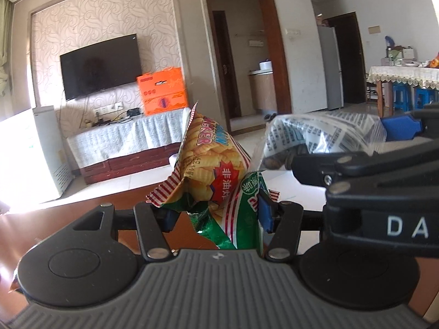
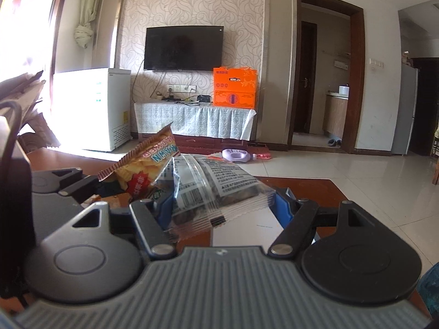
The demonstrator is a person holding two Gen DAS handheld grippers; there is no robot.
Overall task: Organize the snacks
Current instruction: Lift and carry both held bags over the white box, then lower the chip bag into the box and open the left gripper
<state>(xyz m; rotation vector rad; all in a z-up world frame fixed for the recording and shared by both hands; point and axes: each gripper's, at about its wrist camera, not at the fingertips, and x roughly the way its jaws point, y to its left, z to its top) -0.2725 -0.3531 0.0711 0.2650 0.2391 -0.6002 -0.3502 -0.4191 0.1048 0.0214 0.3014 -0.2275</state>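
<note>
Your left gripper (image 1: 216, 216) is clamped on the prawn cracker bag (image 1: 211, 170): both blue pads press into the crumpled lower part of the bag, and its yellow, red-striped body rises up and ahead of the fingers, tilted to the tool's left. Your right gripper (image 2: 222, 208) grips the clear printed packet (image 2: 208, 189); the packet spans the gap between the blue pads, its sealed edge pointing back toward the tool body and its printed face sloping forward.

The two tools sit close side by side. From the left tool, the right gripper and its packet (image 1: 323, 134) lie just to the right and slightly ahead. From the right tool, the cracker bag (image 2: 142, 170) stands just to the left of the packet, nearly touching it.

Both bags are held above the brown table (image 2: 307, 189). A white sheet (image 2: 247, 230) lies on the table beneath the right gripper.
</note>
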